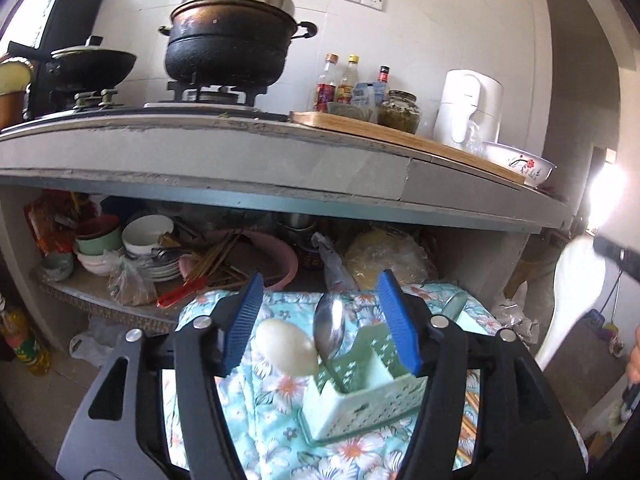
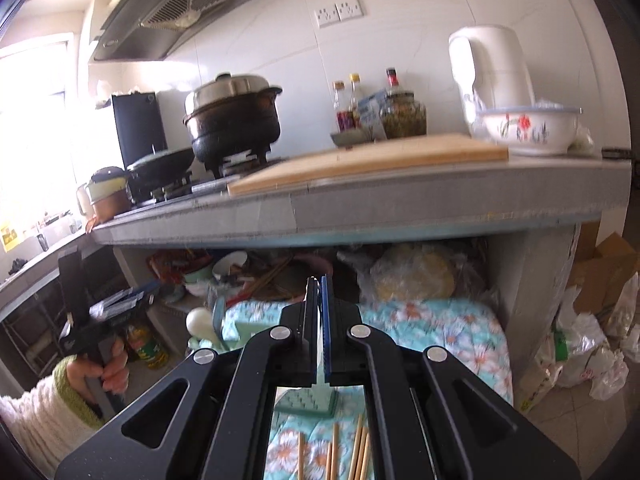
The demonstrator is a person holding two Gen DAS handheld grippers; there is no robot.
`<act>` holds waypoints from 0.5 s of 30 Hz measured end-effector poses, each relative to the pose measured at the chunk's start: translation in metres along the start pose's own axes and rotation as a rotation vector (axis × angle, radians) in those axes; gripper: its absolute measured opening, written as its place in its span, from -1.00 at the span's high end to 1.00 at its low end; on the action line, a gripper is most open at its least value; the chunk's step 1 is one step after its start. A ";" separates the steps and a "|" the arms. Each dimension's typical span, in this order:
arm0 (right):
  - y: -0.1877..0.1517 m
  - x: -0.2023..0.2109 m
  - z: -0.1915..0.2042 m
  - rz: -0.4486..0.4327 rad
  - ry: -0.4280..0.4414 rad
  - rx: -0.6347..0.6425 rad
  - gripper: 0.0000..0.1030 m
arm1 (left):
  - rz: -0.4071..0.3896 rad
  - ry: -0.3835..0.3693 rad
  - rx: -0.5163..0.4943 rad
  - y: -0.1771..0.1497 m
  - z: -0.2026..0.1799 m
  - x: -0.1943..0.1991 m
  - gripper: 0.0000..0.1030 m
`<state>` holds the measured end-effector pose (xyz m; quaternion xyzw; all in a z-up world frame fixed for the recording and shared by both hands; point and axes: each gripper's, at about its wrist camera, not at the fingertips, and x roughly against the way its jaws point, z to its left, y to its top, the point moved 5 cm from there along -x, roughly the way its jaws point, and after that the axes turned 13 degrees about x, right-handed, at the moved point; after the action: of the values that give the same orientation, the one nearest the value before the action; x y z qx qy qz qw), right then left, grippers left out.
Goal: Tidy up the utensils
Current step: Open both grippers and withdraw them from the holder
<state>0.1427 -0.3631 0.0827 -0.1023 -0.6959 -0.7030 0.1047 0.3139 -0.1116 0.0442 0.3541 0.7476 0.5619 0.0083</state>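
Left wrist view: the left gripper has its fingers spread wide with nothing held. Between them, on the floral cloth that covers the surface, stands the mint plastic caddy. A metal spoon stands bowl-up in its far left corner. A cream rounded spoon head leans just left of it. At the far right a white rice paddle hangs in the air, its broad end meeting the dark tip of the right gripper.

The caddy looks light and slightly flexible, so it would slide or tip if pushed. The metal spoon is stiff and slick and is best pinched across its narrow neck. The paddle is light, rigid plastic with a smooth face, so a hold on the flat blade may let it pivot.

Right wrist view: the right gripper has its fingers pressed together. A thin pale edge shows between them, which I take to be the paddle seen edge-on. Below, chopsticks lie loose on the near cloth, with the caddy just beyond them. They are thin and prone to roll, so they should be taken mid-length. At left a hand holds the left gripper.
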 end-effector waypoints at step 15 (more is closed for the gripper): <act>0.030 -0.083 0.030 -0.009 -0.107 0.237 0.96 | 0.129 0.073 0.072 -0.084 0.038 0.048 -0.36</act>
<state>0.2303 -0.3327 0.0875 -0.1236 -0.7791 -0.6099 0.0754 0.2493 -0.0640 -0.0225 0.3809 0.7428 0.5465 -0.0677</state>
